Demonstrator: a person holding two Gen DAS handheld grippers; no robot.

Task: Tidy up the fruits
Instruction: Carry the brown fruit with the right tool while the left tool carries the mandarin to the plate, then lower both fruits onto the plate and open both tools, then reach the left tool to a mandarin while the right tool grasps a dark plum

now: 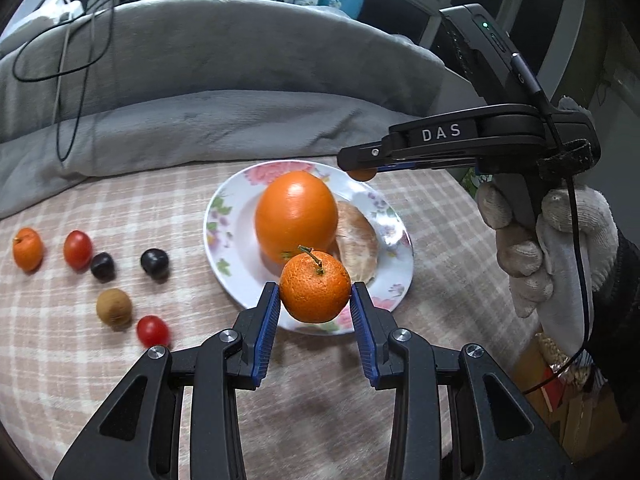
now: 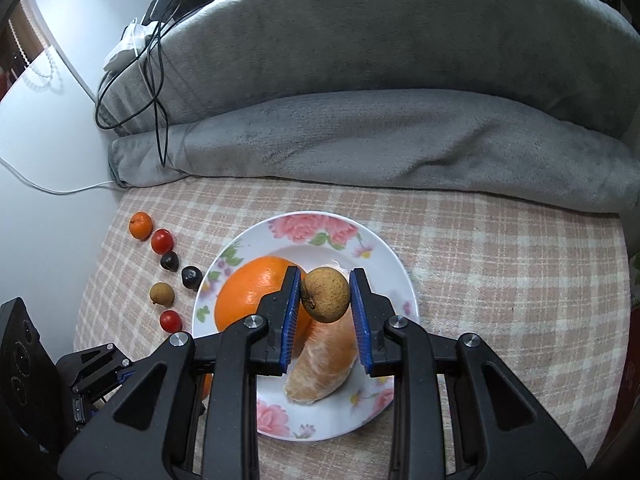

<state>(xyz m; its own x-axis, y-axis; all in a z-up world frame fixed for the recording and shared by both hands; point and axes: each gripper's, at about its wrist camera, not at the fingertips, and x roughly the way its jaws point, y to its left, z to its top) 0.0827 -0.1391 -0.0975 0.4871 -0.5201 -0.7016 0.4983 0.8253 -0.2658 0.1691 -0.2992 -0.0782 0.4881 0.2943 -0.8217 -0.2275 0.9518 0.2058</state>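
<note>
left claw (image 1: 315, 295) gripping mandarin (image 1: 315, 287), right claw (image 2: 325, 295) gripping longan (image 2: 325, 294)

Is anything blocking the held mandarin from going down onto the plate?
Partly. The big orange and peeled segment fill the plate behind the mandarin held by the left gripper; its near rim looks free.
</note>
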